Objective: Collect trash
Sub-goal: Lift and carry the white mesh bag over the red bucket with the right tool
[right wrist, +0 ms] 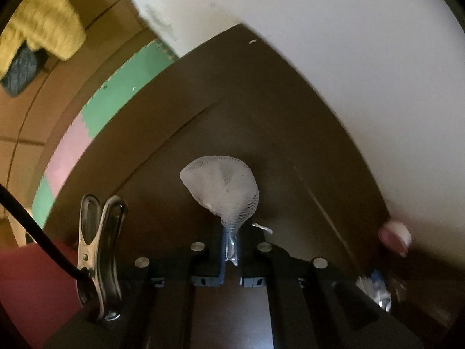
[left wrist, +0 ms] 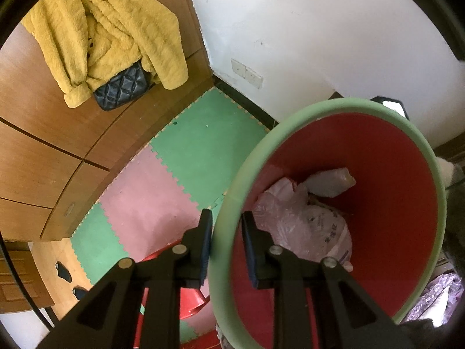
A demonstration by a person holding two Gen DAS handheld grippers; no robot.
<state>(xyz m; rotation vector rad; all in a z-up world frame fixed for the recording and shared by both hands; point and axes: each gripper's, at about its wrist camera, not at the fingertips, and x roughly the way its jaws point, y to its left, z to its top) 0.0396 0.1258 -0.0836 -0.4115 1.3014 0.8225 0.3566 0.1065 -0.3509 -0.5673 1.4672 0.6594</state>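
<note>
Left gripper (left wrist: 225, 232): clamped across the bin's green rim (left wrist: 229, 197).
Bin (left wrist: 392, 203): red inside; plastic bags (left wrist: 305, 221) lie within.
Right gripper (right wrist: 231, 250): pinching white foam netting (right wrist: 223, 186), apparently above a dark tabletop (right wrist: 261, 101).

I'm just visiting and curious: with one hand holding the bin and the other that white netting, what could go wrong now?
The left gripper pinches only the trash bin at its green rim, so the tilted bin might slip or spill its plastic bags. The right gripper holds the foam net by one thin end; it could slide free.
</note>
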